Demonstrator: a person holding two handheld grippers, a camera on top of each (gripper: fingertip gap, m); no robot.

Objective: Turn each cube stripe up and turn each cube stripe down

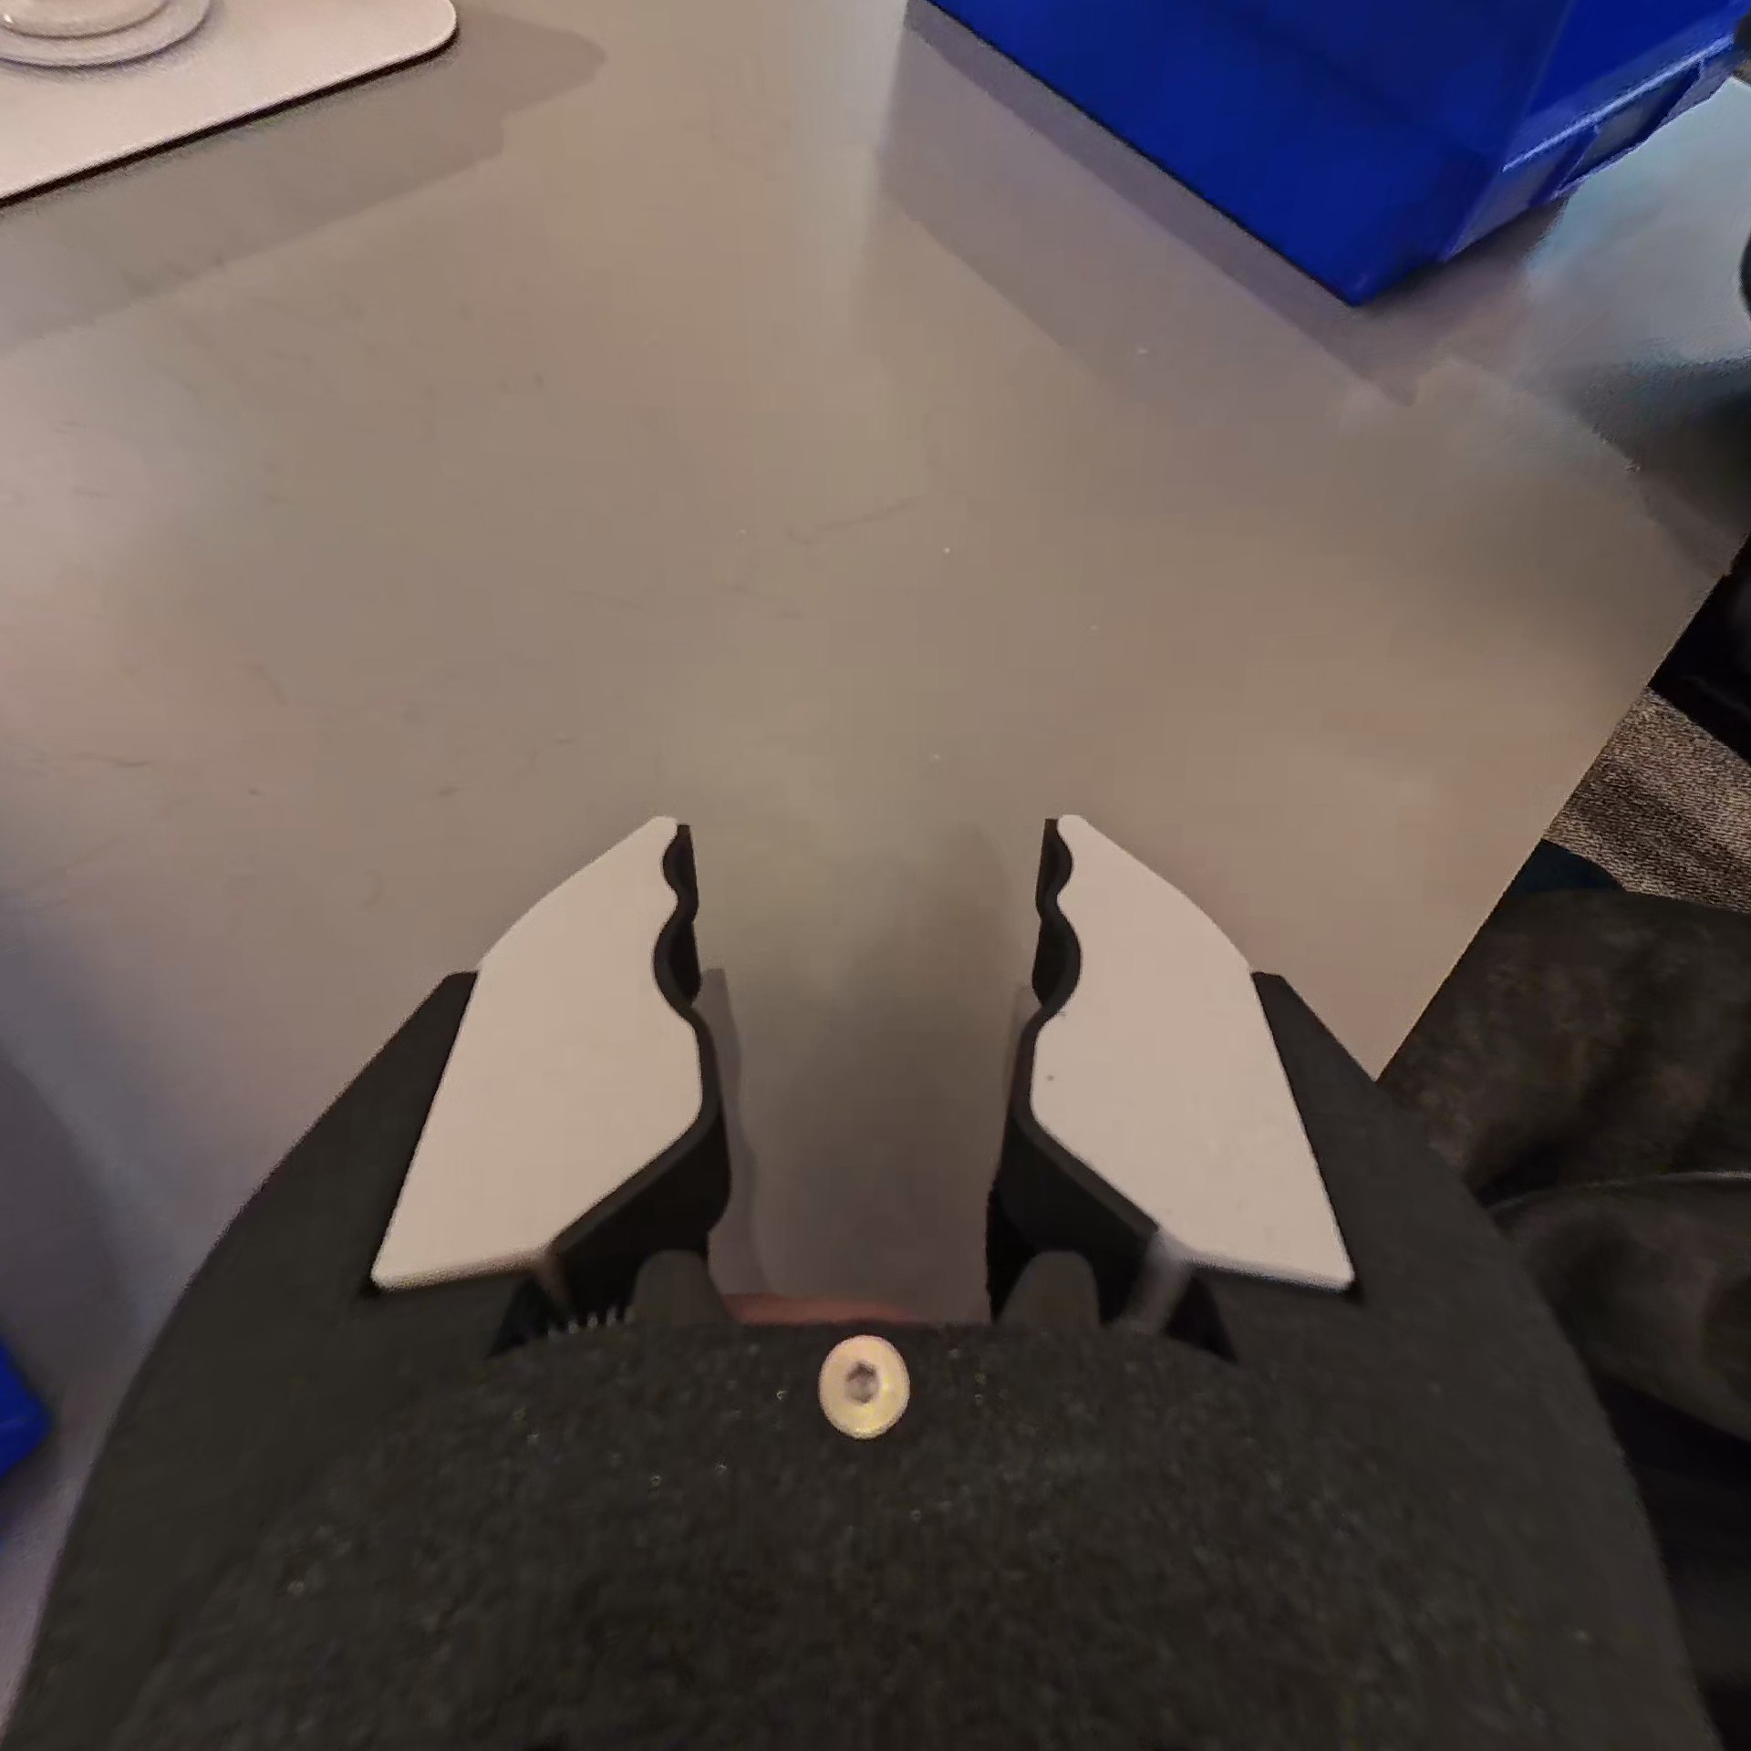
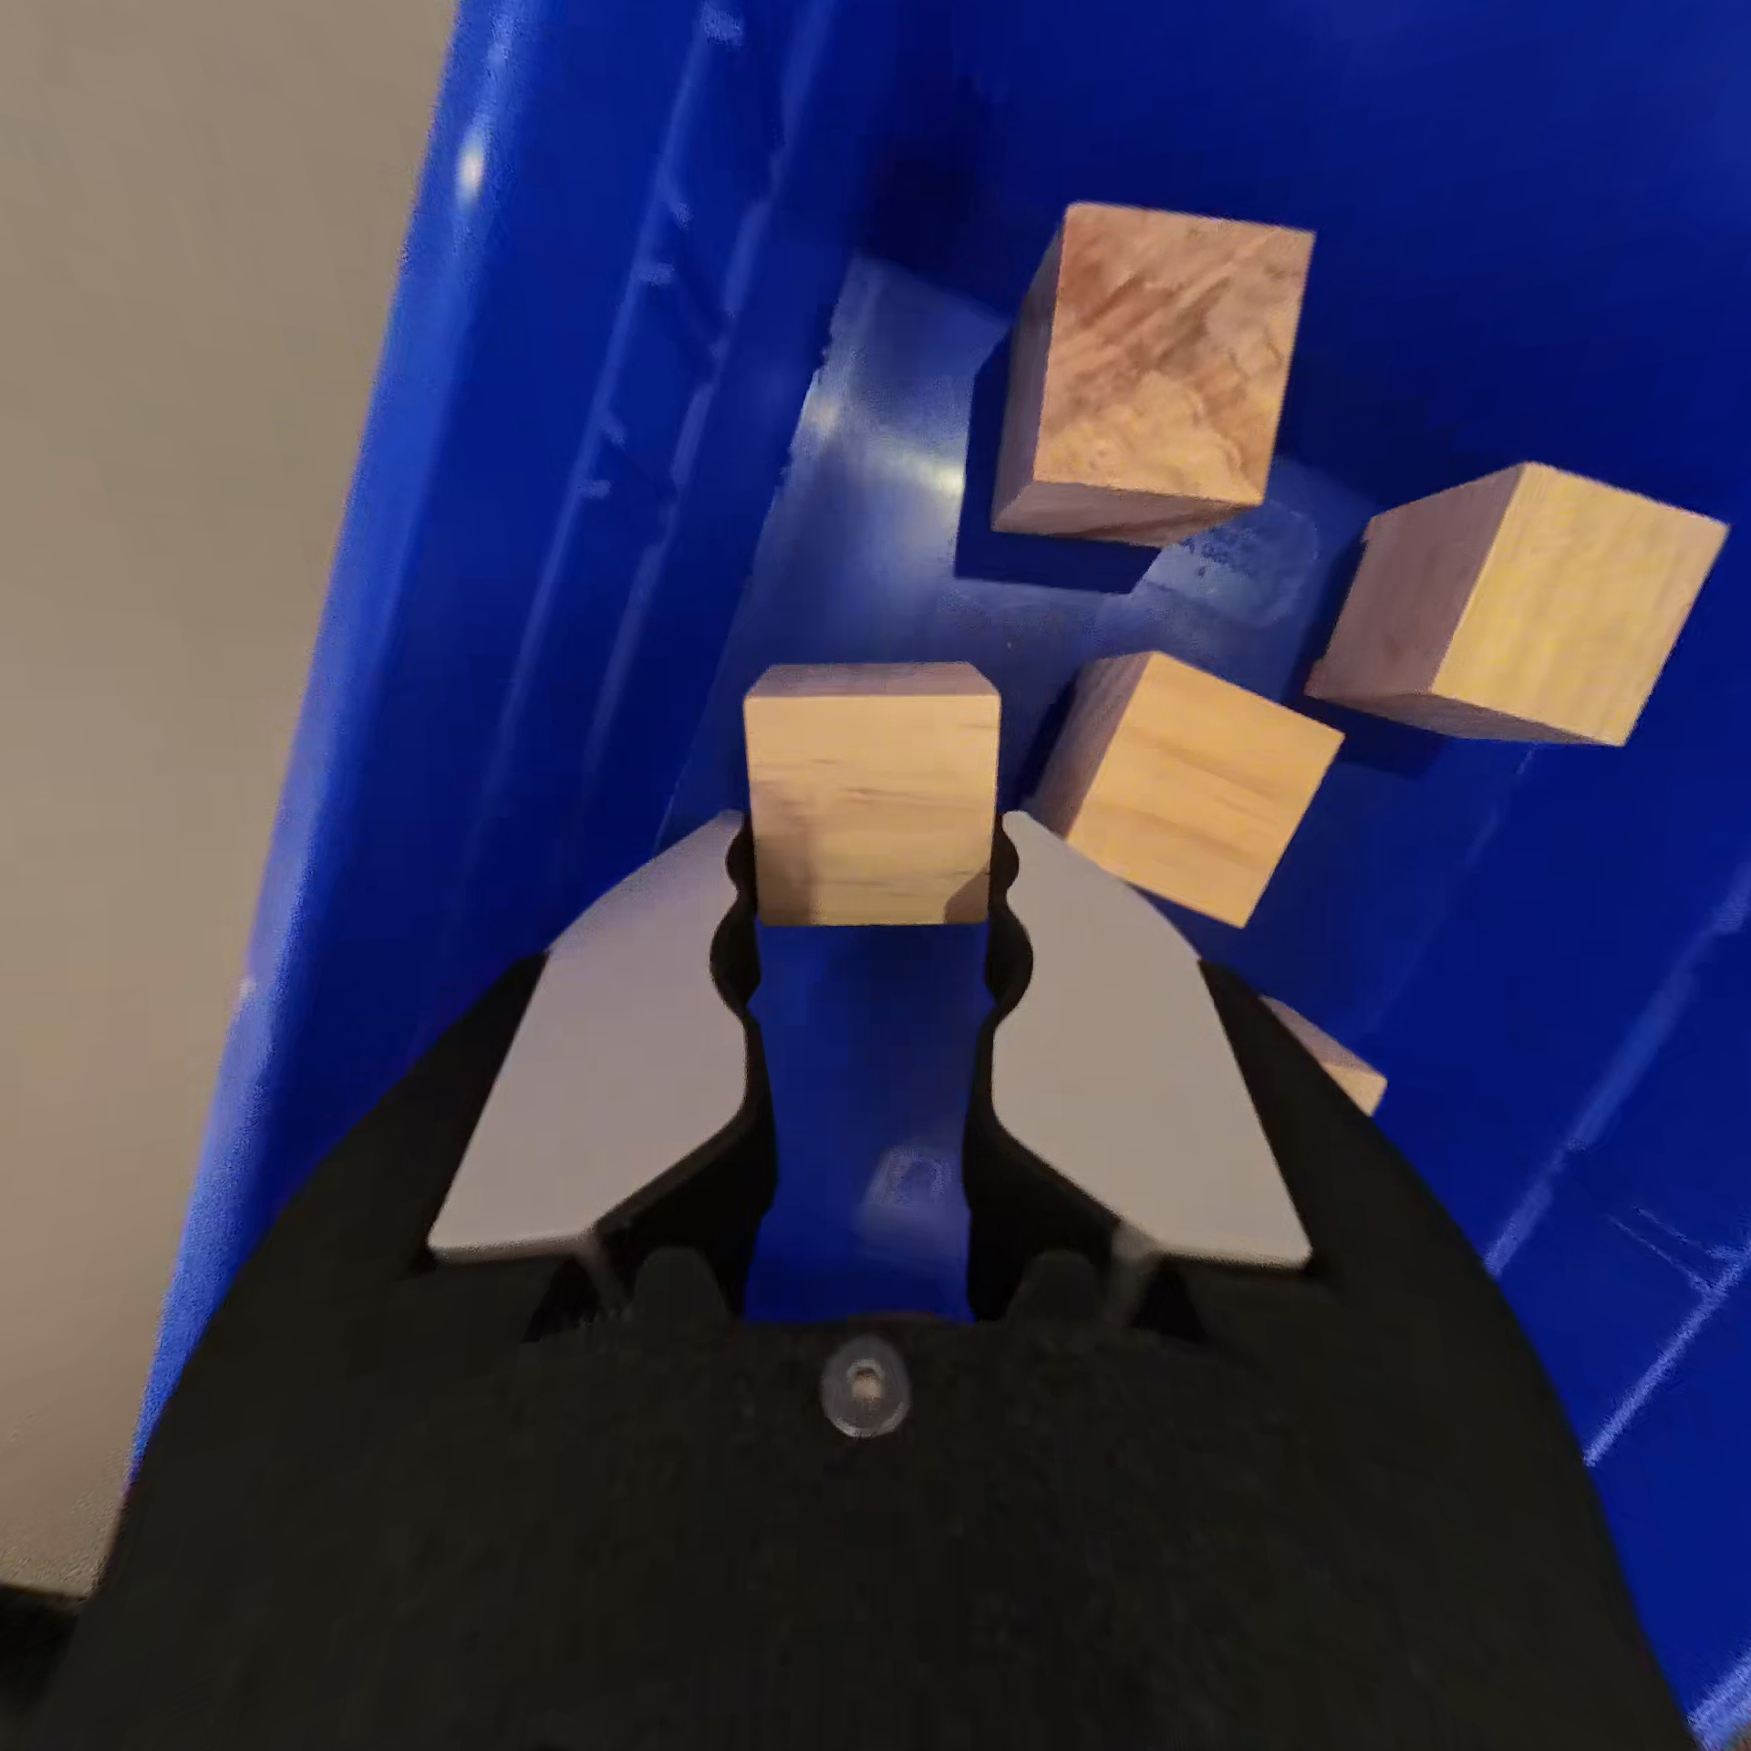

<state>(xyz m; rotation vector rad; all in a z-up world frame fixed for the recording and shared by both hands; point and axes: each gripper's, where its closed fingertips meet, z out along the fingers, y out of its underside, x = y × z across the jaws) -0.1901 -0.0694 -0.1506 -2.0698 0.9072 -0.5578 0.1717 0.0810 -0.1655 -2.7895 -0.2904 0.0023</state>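
Your right claw (image 2: 872,867) pinches a small pale wooden cube (image 2: 872,791) by its two side faces at the very fingertips, holding it inside the deep blue plastic bin (image 2: 568,568), apparently clear of the bin floor, though the blur makes that hard to confirm. No stripe shows on the faces of this cube that you can see, so which way its stripe points cannot be told from here. Three more plain wooden cubes lie loose on the bin floor beyond it: a darker-grained cube (image 2: 1151,374) farthest off, a pale cube (image 2: 1516,606) to the right, and another pale cube (image 2: 1184,786) just beside the one you hold; the corner of a fifth cube (image 2: 1331,1066) peeks out past your right finger. None of them shows a stripe either, so I judge the task to be at an early stage, with one cube in hand and the others untouched as far as these views tell. Your left claw (image 1: 867,834) is spread and empty, hovering over the bare grey bench (image 1: 663,521), with the blue bin (image 1: 1326,123) well ahead to its right and a pale mat (image 1: 189,104) at the far left corner.
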